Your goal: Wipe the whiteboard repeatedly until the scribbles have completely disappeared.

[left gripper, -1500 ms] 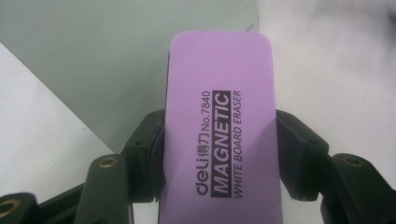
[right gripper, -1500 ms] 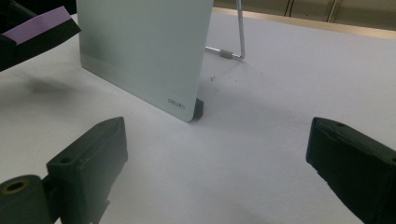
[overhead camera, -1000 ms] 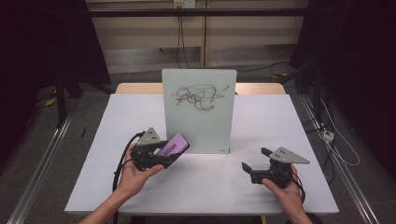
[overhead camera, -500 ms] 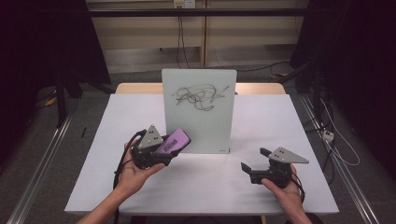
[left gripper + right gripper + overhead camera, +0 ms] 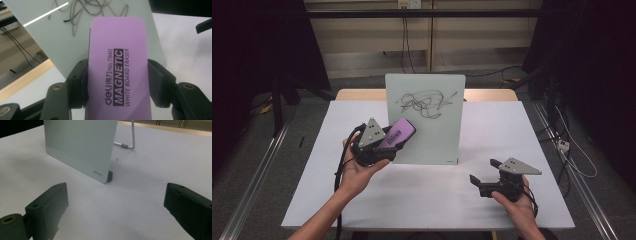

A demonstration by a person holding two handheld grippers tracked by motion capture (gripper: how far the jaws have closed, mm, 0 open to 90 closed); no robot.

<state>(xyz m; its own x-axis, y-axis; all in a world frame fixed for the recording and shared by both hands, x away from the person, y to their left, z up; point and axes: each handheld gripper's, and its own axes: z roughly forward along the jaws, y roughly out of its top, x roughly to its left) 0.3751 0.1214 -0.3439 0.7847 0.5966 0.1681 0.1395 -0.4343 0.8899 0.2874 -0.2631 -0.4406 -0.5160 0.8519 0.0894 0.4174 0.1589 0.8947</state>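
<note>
A small whiteboard (image 5: 424, 117) stands upright on the white table (image 5: 427, 195), with black scribbles (image 5: 428, 102) across its upper part. My left gripper (image 5: 398, 137) is shut on a purple magnetic whiteboard eraser (image 5: 397, 133), held off the table at the board's lower left. In the left gripper view the eraser (image 5: 118, 65) sits clamped between both pads (image 5: 80, 82), and the board (image 5: 75, 32) rises just behind it. My right gripper (image 5: 484, 175) rests low at the table's right front, open and empty; its view looks at the board's lower corner (image 5: 100, 173).
A wire stand (image 5: 128, 142) props the whiteboard from behind. Cables hang on the far wall (image 5: 404, 45) and lie on the floor at the right (image 5: 567, 150). Metal rails (image 5: 259, 180) run along the floor beside the table.
My left gripper has risen with the eraser, moving up and slightly right along the board's left side. The right gripper has stayed where it was.
</note>
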